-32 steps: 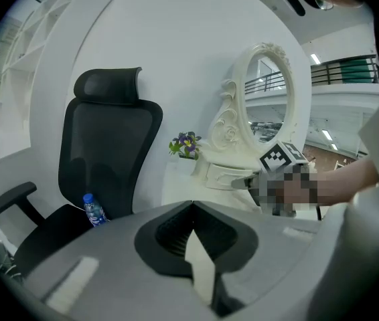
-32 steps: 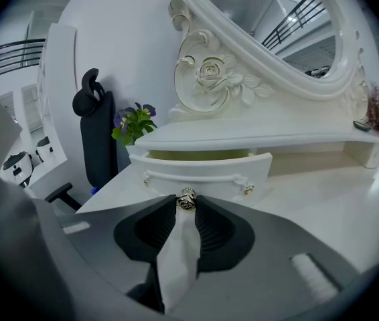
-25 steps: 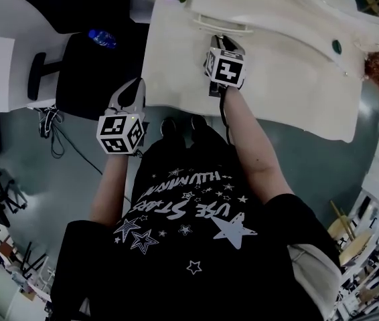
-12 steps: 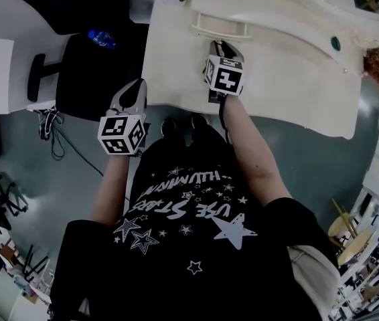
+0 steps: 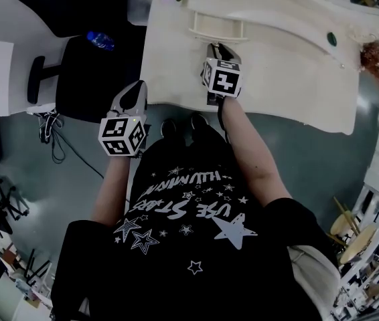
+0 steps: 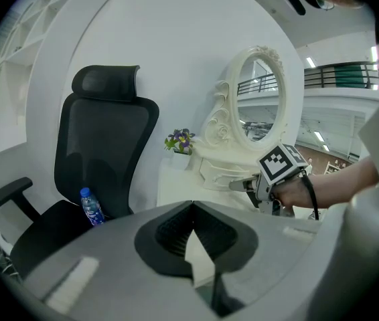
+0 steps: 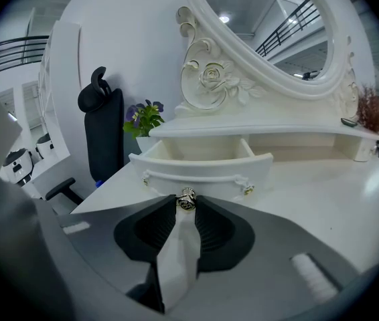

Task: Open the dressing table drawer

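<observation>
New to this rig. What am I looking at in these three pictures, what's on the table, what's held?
No robot: a person holds a two-jaw gripper in each hand; the marker cubes are part of them. The head view looks down from the person's head; each gripper view looks along that gripper's jaws. The right gripper is shut on the small knob of the drawer, which stands pulled out of the white dressing table. The left gripper is shut on nothing, beside the table near a black chair with a water bottle on its seat. On the table: a mirror and flowers.
</observation>
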### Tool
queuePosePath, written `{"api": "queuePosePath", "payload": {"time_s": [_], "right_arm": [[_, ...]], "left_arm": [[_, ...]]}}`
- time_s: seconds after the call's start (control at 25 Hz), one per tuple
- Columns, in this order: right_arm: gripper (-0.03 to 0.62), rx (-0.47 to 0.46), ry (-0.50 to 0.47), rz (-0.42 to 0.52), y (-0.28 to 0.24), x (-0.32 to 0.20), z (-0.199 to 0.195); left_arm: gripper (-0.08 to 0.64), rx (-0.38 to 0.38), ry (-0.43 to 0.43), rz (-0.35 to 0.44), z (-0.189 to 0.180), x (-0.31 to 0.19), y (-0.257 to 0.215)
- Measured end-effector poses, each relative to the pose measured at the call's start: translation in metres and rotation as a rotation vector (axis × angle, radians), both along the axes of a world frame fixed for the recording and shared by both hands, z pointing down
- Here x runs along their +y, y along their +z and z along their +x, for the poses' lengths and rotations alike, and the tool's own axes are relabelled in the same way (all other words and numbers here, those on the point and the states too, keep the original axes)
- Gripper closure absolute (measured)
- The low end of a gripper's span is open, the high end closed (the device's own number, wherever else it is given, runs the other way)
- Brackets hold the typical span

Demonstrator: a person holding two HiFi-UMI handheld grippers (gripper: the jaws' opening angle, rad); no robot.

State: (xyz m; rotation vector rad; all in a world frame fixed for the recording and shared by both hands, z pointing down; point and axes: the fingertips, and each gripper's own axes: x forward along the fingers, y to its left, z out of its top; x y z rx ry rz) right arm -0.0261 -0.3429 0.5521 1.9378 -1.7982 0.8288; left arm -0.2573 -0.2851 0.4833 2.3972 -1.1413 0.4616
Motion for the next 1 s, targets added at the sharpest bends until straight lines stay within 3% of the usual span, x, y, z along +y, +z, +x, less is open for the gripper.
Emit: {"api": "queuePosePath", "payload": {"time_s": [0.48, 0.6, 1.0], "right_arm": [[0.466, -0.017, 0.031, -0.002, 0.0, 0.008, -0.004], [0.393, -0.017, 0.033, 0.007, -0.002, 0.016, -0.004], [0.405, -0.01, 0.067, 0.028, -0.023, 0.059, 0.015]], "left_arm": [[0.558, 0.011, 0.006, -0.003, -0.009, 0.01, 0.001], [0.558, 0.02, 0.019, -0.004, -0.008, 0.012, 0.003], [0.559, 0.055, 0.054, -0.016, 0.002, 0.015, 0.011]]}}
